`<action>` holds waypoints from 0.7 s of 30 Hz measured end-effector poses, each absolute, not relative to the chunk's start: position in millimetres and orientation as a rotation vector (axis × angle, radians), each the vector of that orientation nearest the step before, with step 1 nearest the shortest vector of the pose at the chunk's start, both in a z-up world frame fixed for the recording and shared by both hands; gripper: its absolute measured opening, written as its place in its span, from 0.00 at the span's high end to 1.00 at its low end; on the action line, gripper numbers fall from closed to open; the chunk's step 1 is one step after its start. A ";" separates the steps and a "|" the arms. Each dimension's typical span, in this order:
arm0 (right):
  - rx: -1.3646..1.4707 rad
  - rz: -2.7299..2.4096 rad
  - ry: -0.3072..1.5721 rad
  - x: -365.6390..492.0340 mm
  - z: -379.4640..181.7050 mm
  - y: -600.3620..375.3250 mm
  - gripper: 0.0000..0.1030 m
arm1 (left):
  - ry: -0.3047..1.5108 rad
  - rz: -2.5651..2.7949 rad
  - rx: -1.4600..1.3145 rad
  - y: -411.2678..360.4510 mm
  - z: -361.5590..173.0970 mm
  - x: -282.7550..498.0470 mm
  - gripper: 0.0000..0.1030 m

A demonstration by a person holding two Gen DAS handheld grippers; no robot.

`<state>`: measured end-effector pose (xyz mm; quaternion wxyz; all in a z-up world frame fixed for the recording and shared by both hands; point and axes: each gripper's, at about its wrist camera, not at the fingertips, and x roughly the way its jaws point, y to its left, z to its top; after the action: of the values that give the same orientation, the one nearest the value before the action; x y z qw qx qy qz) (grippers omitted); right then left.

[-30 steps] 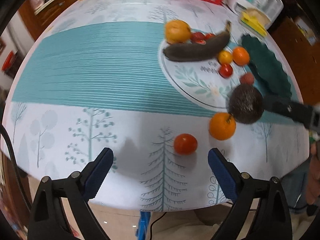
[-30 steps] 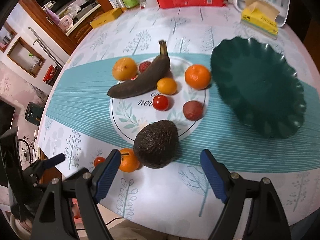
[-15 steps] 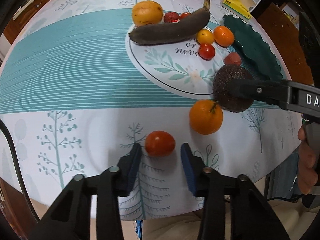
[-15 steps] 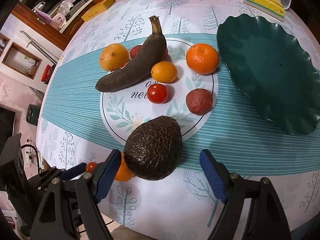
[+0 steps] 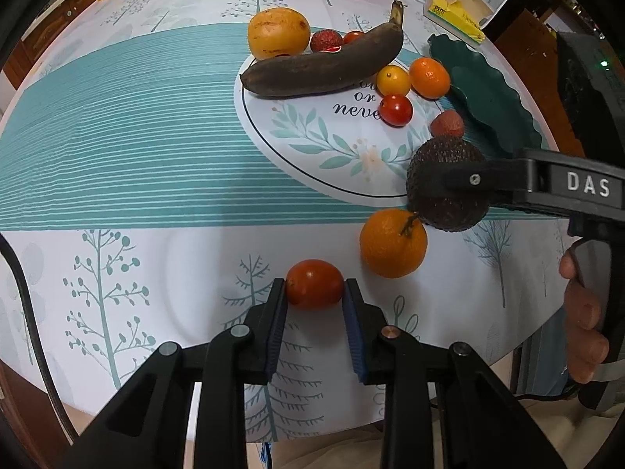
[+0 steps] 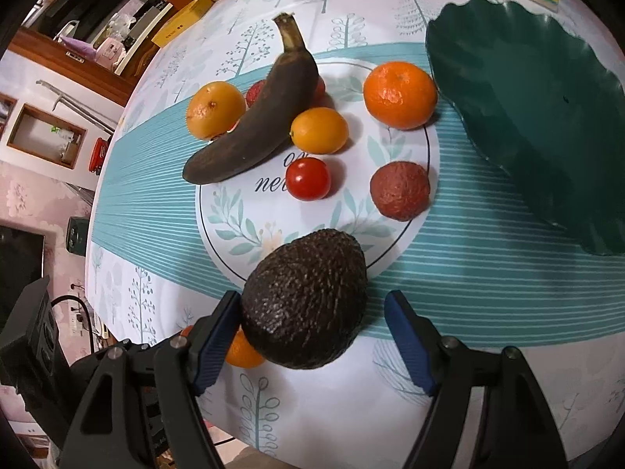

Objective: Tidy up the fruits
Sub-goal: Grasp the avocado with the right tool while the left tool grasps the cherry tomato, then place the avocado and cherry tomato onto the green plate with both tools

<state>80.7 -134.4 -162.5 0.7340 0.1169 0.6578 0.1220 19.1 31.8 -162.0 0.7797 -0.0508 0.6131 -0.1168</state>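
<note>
Left gripper [image 5: 315,288], seen from its own wrist camera, is clamped on a small red tomato [image 5: 315,283], both blue pads pressed to its sides; the jaws have just closed in on it, and it sits on the tree-print tablecloth [image 5: 117,203] near the table's front edge. Just beyond it lies an orange with a stem [image 5: 392,242], touching or nearly touching a dark avocado [image 5: 445,183], whose middle is partly covered by a black finger of the right gripper [image 5: 463,179]. That tool's far finger is hidden in this view. A hand [image 5: 586,305] holds its handle at the right edge, partly cut off. Farther back, a blackened banana [image 5: 324,66] lies across the printed circle, hiding part of two small red fruits behind it. From the right wrist camera, the right gripper [image 6: 312,316] stands wide around the avocado [image 6: 306,303]: the left pad is at or against the skin, contact uncertain, while the right pad is clearly apart from it. The stemmed orange [image 6: 242,351] is mostly hidden behind the avocado and pad. A green scalloped dish [image 6: 547,125] lies at the right, its far side cut off.
</note>
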 end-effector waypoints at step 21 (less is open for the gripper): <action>0.306 0.195 1.221 83.3 -93.6 -188.4 0.39 | 1.127 -0.368 -0.014 1.8 -51.0 80.6 0.74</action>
<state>83.3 -188.4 -93.6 0.8040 0.1428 0.5700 0.0910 80.6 1.8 -51.0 0.8292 -0.0067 0.5313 -0.1736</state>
